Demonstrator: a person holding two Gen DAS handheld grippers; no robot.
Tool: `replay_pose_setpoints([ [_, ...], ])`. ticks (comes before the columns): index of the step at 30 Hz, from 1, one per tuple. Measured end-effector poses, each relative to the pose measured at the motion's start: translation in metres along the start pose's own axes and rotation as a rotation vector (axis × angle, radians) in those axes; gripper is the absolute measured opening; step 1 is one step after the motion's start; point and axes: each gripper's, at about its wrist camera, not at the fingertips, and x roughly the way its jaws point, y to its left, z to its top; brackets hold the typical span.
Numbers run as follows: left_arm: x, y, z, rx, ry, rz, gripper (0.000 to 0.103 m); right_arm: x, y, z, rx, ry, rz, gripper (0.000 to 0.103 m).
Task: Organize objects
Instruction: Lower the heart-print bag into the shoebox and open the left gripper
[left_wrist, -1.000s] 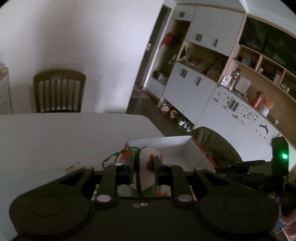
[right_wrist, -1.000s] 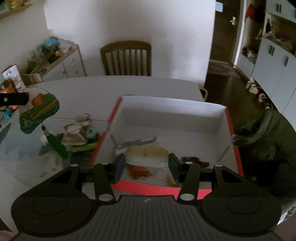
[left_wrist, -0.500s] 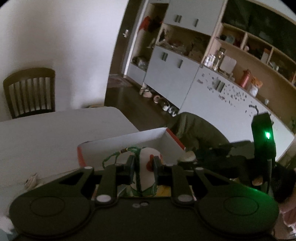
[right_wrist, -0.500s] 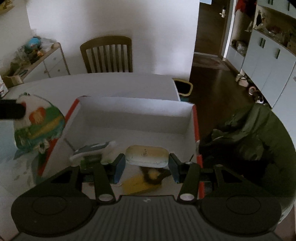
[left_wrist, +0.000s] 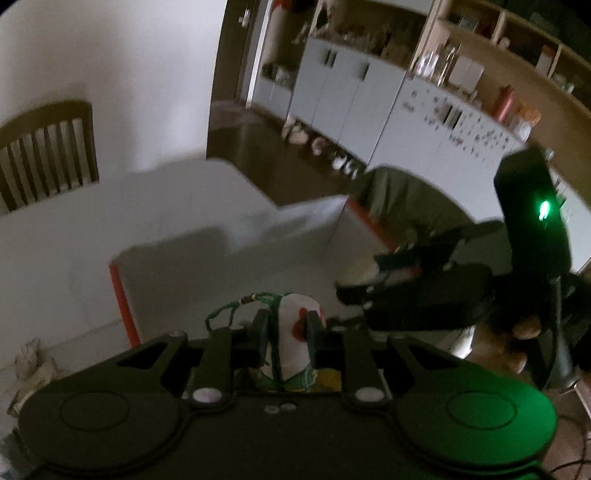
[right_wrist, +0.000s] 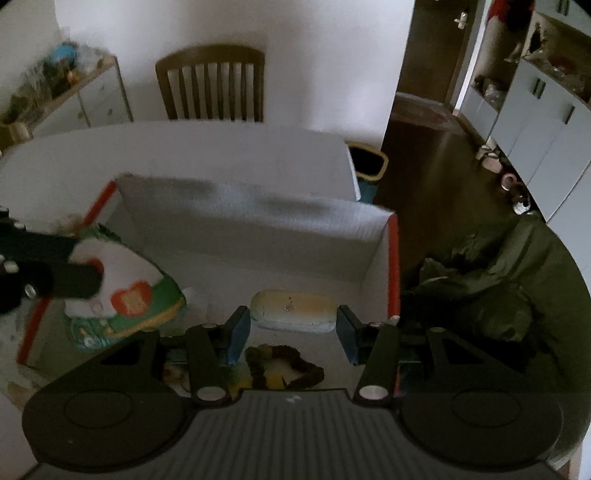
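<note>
The left hand-held gripper (left_wrist: 284, 328) is nearly pressed together, its pads pinching a flat painted fan (left_wrist: 293, 343) edge-on; a green cord (left_wrist: 236, 308) with a small bead loops off the fan's top toward the left. From the right wrist view the same fan (right_wrist: 125, 291) shows its face: white at the top with red-orange shapes, a green and teal band along the lower rim, held tilted over the left wall of the box (right_wrist: 258, 229) with the dark left finger (right_wrist: 70, 280) across it. The right hand-held gripper (right_wrist: 293, 326) stands about half spread, its blue pads pinching the two ends of a pale oval case (right_wrist: 293, 310), cream on top with a small mark at its middle and a yellowish tint toward the right. The case hangs above the box floor near the right wall. The box is white inside with red-orange edges and sits on the white worktop (right_wrist: 192, 147). On the box floor just under the right jaws lies a dark brown loop (right_wrist: 284, 365) over something yellow; what these are cannot be told. A wooden chair (right_wrist: 212, 86) stands behind the worktop
</note>
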Motion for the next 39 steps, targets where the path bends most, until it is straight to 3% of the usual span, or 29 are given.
replay_pose_setpoints([
  [11, 0.034, 0.001, -0.022, 0.059, 0.118, 0.032, 0.02, 0.055, 0.028, 0.009, -0.077, 0.154, -0.02, 0.05],
  [19, 0.049, 0.001, -0.022, 0.06, 0.194, 0.031, 0.023, 0.075, 0.028, 0.005, -0.042, 0.242, -0.013, 0.05],
  [26, 0.05, 0.003, -0.023, 0.038, 0.216, 0.028, 0.026, 0.078, 0.026, 0.002, -0.008, 0.263, -0.005, 0.05],
  [34, 0.047, 0.004, -0.021, 0.027, 0.203, 0.025, 0.028, 0.067, 0.025, 0.001, 0.026, 0.227, 0.003, 0.051],
  [39, 0.038, 0.004, -0.028, 0.032, 0.189, 0.03, 0.044, 0.051, 0.027, -0.003, 0.036, 0.2, 0.015, 0.051],
])
